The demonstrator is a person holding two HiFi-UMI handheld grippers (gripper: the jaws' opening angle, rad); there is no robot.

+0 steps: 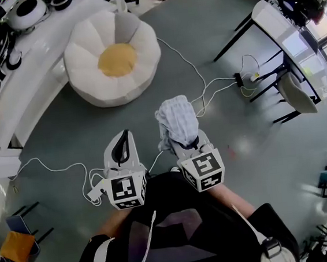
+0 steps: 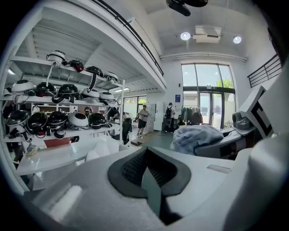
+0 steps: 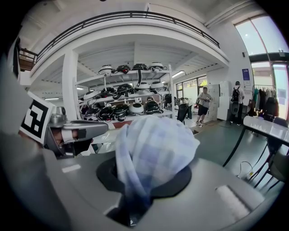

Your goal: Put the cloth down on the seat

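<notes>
Ahead of right gripper (image 1: pixel 182 143): seat (image 1: pixel 85 48); carry cloth (image 1: pixel 176 117) over, then release.
Grip: clamped on cloth.
Left gripper (image 1: pixel 122 139): closed, empty.

Your right tongs (image 1: pixel 183 146) have the cloth (image 1: pixel 177 120) pinched between them, bunched over their tips, and your left tongs (image 1: pixel 122 140) sit just beside them on the left. Ahead of both tongs and a little to the left, well apart from them, the seat (image 1: pixel 112 57) lies on the floor (image 1: pixel 242 165), with a bench (image 1: pixel 34 65) behind it to the left and shelves (image 2: pixel 54 113) on that same side. Ahead and to the right of your right tongs stand a table (image 1: pixel 277 19) and, nearer you, a chair (image 1: pixel 296 93), and a cable (image 1: pixel 197 68) runs over the floor between seat and table.
</notes>
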